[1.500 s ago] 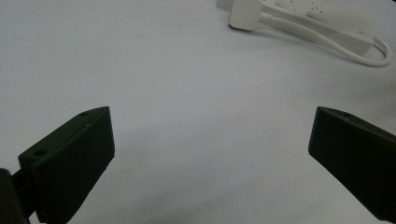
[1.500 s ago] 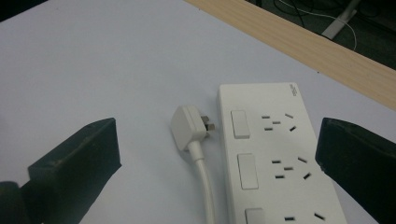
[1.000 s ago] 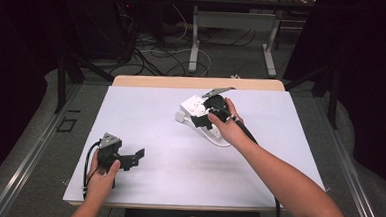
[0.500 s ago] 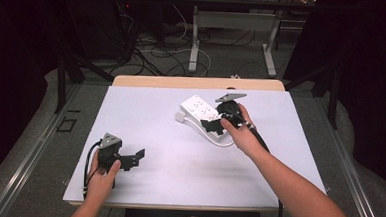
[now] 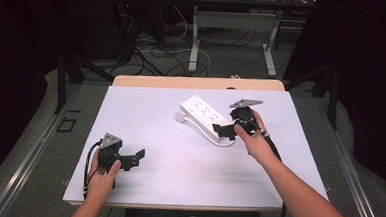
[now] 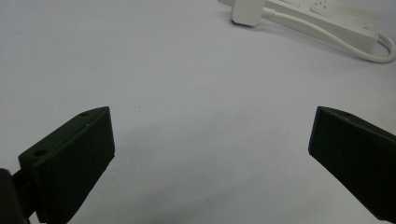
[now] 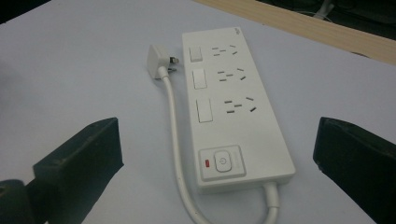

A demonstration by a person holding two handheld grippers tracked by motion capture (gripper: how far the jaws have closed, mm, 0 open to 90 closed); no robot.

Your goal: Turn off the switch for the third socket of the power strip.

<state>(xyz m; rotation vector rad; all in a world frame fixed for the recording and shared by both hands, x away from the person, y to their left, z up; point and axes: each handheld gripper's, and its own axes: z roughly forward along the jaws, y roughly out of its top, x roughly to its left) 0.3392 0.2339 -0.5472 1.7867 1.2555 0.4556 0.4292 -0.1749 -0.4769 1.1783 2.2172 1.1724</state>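
Near the desk's (image 5: 146, 111) front left corner, my left hand-held gripper (image 5: 137, 157) rests wide apart, gripping nothing. Toward the far edge, the white power strip (image 5: 205, 116) lies flat just ahead of my right hand-held gripper (image 5: 226, 131), jaws wide, untouched.

High view: table (image 5: 145, 121) evenly lit from above, surroundings fall off to near black. Soft overall, low detail, no glare on the white top. Shadows faint, short under the hands. Left gripper view: flat diffuse light, tabletop slightly bluish, mild darkening toward the lower edge; near jaws soft, power strip (image 6: 341, 18) at the top edge a bit blown out. Right gripper view: strip (image 7: 233, 102) sharp enough to read sockets, jaws blurred, corners dim.
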